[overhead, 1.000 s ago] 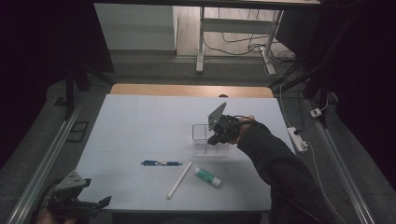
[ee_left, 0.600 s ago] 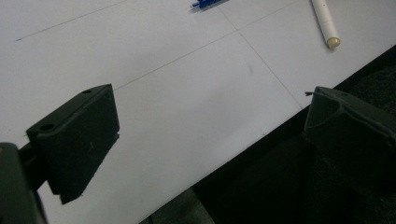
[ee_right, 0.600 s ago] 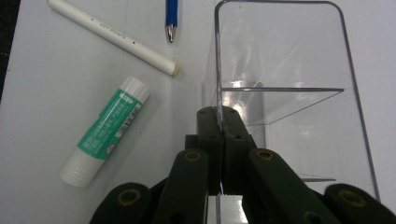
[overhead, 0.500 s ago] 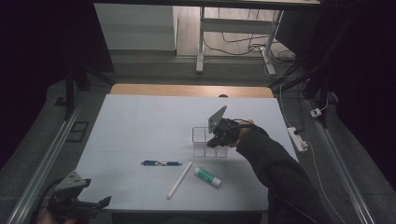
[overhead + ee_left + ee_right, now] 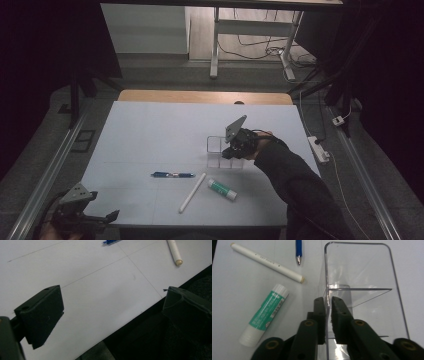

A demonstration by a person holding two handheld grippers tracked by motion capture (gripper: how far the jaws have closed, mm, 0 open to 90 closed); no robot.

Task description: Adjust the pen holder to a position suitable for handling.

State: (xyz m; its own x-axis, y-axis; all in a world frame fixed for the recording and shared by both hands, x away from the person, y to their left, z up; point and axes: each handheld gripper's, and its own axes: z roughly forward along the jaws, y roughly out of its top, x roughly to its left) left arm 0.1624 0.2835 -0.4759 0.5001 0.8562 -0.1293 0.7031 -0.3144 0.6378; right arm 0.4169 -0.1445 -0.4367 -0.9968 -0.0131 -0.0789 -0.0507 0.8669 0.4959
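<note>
Beyond your white table (image 5: 150,130), a strip of bare wood (image 5: 200,96) shows at its far edge. On the floor past it you see a pale cabinet (image 5: 145,27), metal desk legs (image 5: 215,45) and loose cables (image 5: 260,47). A white power strip (image 5: 318,149) lies just off the table's right side.

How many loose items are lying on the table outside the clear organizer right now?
3: a blue pen left of centre, a white marker beside it, and a green glue stick nearest the clear organizer.
</note>
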